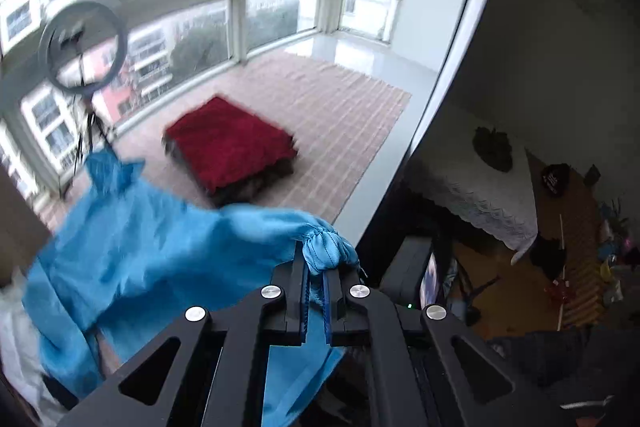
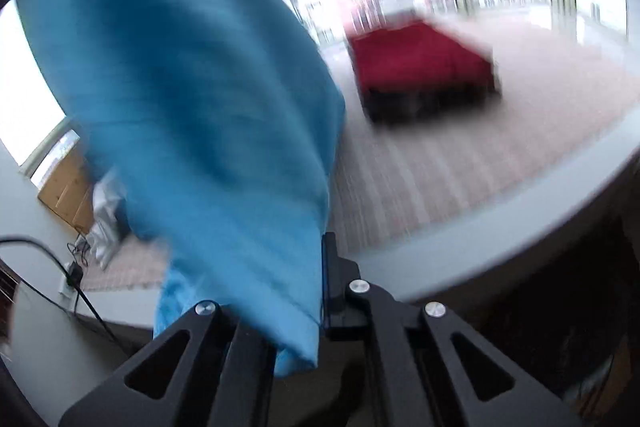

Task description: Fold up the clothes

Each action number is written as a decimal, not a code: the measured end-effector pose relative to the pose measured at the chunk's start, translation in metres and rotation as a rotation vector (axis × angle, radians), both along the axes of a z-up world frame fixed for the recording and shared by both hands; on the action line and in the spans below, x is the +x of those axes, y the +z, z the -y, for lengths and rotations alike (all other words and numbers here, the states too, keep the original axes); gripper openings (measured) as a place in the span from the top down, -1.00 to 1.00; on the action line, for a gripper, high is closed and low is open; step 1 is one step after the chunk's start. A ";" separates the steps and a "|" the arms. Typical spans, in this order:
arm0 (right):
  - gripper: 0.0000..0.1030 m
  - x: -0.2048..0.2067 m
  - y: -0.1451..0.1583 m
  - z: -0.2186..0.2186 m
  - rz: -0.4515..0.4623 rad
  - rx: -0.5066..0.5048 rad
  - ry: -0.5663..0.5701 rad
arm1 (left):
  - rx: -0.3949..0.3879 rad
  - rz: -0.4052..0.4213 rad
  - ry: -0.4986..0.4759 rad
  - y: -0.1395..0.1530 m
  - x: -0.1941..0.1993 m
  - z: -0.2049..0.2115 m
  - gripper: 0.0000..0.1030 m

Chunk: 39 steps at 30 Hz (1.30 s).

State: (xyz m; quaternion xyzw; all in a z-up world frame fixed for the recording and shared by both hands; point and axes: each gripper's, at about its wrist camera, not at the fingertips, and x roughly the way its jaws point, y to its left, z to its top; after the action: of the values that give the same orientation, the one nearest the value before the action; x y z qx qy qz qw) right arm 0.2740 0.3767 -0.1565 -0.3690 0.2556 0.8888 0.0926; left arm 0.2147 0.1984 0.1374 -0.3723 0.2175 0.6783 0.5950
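Blue cloth filled both my views: the garment (image 1: 132, 239) was up in the air, not lying on any desk or floor. My left gripper (image 1: 316, 279) was clamped on a gathered, stitched edge of it, probably a cuff or a waistband end, and the bunched bit stuck out just past the fingertips. From there the fabric ran away to the left and sagged downward.

On the right wrist view the garment (image 2: 192, 99) draped over the right gripper (image 2: 322, 279) and hid 1 finger entirely. It seemed to be pinching the cloth, but I could not tell for certain whether it was closed.

The relation that mattered, as I judged it: the garment's long axis spanned between my 2 grippers, hanging slack, with each gripper at 1 end of it. Strong blur on the right side suggested that arm was swinging.

Below lay a striped rug (image 1: 332, 107), with a red-covered cushion (image 1: 232, 143) on it, well apart from the cloth. A ring light (image 1: 86, 49) stood by the windows. I saw no basket or other container.
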 end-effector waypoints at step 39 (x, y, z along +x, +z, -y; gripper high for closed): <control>0.45 0.021 0.016 0.000 0.004 0.065 0.002 | -0.002 -0.047 -0.117 0.026 0.031 -0.055 0.92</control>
State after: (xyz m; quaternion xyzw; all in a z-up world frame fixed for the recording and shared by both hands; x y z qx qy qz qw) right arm 0.2952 0.3766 -0.1402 -0.3679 0.2261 0.8959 0.1041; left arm 0.2454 0.2534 0.1631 -0.3435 0.2534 0.6508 0.6279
